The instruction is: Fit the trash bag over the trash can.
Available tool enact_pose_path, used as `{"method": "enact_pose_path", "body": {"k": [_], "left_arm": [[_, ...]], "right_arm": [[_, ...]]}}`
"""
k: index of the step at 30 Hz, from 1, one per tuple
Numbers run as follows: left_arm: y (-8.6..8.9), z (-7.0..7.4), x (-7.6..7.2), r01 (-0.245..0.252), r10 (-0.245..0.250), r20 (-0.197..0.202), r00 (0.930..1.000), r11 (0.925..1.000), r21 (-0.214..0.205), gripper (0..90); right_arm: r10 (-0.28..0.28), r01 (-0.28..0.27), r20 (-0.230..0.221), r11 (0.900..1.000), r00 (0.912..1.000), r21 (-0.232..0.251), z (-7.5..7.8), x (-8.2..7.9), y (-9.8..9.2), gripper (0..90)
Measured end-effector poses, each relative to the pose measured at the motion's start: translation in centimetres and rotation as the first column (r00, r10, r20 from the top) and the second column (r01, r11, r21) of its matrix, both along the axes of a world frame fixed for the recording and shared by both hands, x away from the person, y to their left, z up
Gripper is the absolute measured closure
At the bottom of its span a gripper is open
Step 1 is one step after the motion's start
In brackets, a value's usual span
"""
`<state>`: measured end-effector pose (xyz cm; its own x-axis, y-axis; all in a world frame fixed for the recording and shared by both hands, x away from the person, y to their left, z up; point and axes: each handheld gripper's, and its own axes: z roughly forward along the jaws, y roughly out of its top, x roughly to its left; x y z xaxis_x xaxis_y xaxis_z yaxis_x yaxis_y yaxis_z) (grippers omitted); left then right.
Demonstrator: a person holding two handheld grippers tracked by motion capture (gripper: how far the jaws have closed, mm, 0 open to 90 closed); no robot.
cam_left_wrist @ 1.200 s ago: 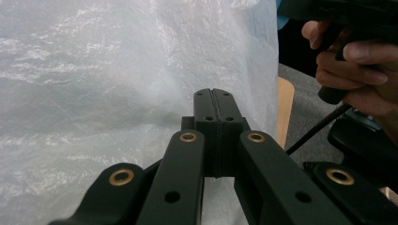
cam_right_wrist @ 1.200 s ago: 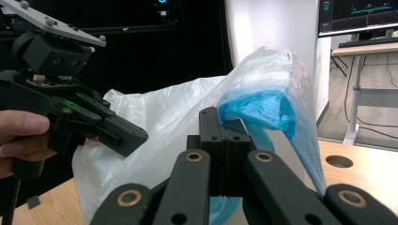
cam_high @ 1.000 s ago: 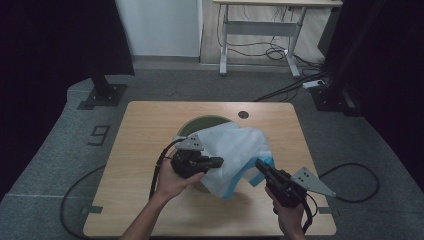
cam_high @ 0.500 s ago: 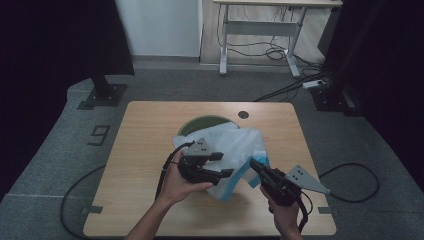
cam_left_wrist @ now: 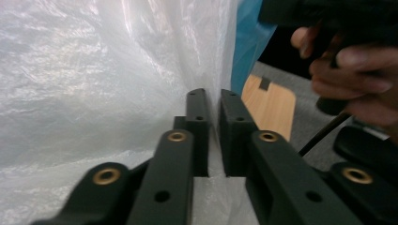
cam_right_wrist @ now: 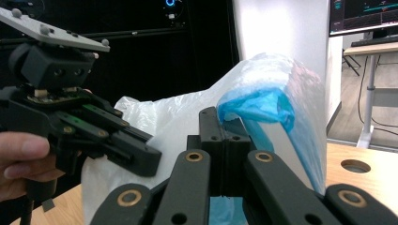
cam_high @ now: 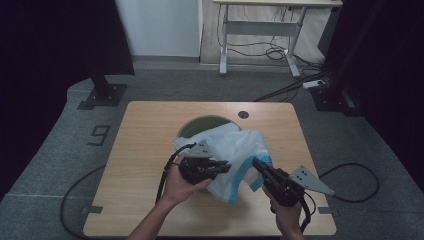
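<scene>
A: Left gripper (cam_high: pixel 220 166)?
B: Jaws just closing, now nearly together, thin white film of the plastic bag (cam_high: pixel 235 150) pinched between the pads (cam_left_wrist: pixel 197 119). Held low, near the middle of the table (cam_high: pixel 150 150).
A: Right gripper (cam_high: pixel 257 164)?
B: Clamped tight on the bag's blue edge (cam_right_wrist: pixel 256 105), just right of the left one.
A: And the bag itself?
B: Lifted between both grippers, crumpled, white with a blue band along the right side, bulging up and away toward the far side.
A: Behind that?
B: Green round bin (cam_high: pixel 200 125) just beyond, partly covered by the bag. Small round hole (cam_high: pixel 243 114) in the tabletop farther right.
</scene>
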<state>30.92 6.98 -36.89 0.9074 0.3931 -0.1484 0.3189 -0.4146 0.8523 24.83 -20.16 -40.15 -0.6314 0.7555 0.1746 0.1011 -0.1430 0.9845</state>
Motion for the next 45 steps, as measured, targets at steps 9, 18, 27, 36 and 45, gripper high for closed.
{"method": "enact_pose_path", "body": {"k": [9, 18, 27, 36, 45], "left_arm": [[1.8, 0.5, 0.8, -0.006, 0.0, -0.043, 0.9991, 0.9903, -0.139, 90.0], [4.0, 1.0, 1.7, -0.04, 0.024, -0.071, 0.9972, 0.9702, -0.239, 90.0], [4.8, 1.1, 1.7, -0.073, 0.063, -0.052, 0.9967, 0.9705, -0.23, 90.0], [8.4, 1.5, 2.6, -0.176, 0.172, -0.04, 0.9844, 0.9518, -0.251, 90.0], [12.4, 0.3, 2.4, -0.256, 0.251, -0.054, 0.9664, 0.9241, -0.283, 90.0]], "right_arm": [[0.012, -0.012, -0.024, 0.9999, 0.9996, 0.0, -0.7, 0.1, -0.5, 84.5], [0.031, -0.031, -0.005, 0.9986, 0.9995, -0.044, -1.3, -0.2, -0.5, 73.6], [0.036, -0.036, -0.005, 0.9981, 0.9994, -0.05, -1.3, 0.0, 0.1, 88.7], [-0.056, 0.055, 0.0, 0.9829, 0.9984, -0.175, -1.2, 1.9, 1.0, 89.0], [-0.083, 0.082, 0.004, 0.9799, 0.9966, -0.182, -1.9, 1.5, 0.6, 89.0]]}}
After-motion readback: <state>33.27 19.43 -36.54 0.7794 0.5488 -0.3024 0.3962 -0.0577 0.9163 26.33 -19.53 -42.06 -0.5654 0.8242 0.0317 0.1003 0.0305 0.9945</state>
